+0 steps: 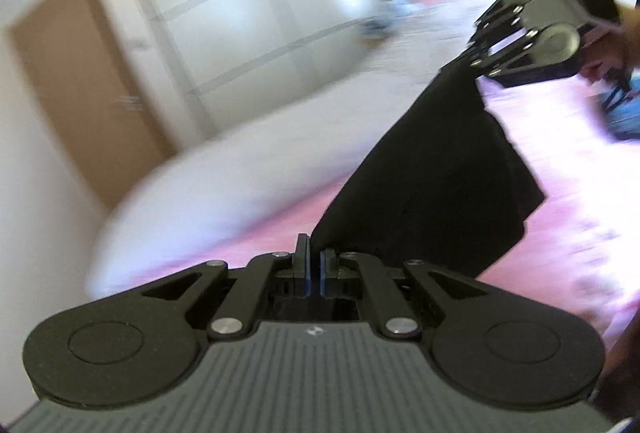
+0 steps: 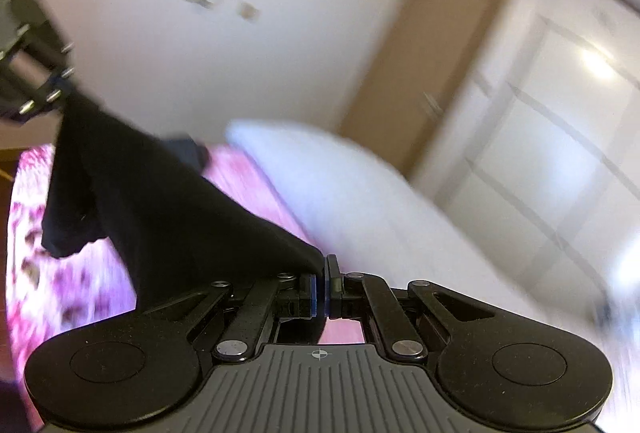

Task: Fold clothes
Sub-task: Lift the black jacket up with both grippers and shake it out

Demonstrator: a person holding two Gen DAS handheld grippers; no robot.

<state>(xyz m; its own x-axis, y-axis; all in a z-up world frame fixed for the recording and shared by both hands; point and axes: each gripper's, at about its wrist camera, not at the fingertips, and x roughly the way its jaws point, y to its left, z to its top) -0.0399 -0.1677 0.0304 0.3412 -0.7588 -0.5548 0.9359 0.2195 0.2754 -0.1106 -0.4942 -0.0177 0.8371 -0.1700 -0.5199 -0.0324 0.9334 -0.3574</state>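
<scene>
A black garment [image 1: 436, 177] hangs stretched in the air between both grippers, above a pink flowered bedspread [image 1: 560, 161]. My left gripper [image 1: 315, 257] is shut on one corner of the cloth. At the upper right of the left wrist view, the right gripper [image 1: 476, 67] pinches the other corner. In the right wrist view the right gripper [image 2: 321, 279] is shut on the black garment [image 2: 168, 201], and the left gripper [image 2: 60, 89] holds the far end at upper left. A loose flap of cloth dangles below the taut edge.
A white pillow [image 2: 352, 193] lies at the head of the bed [image 2: 60, 273]. Behind it are a brown door [image 2: 420, 73], a white wall and white panelled wardrobe doors [image 2: 560, 137]. A person's hand [image 1: 612, 45] grips the right tool. Both views are motion-blurred.
</scene>
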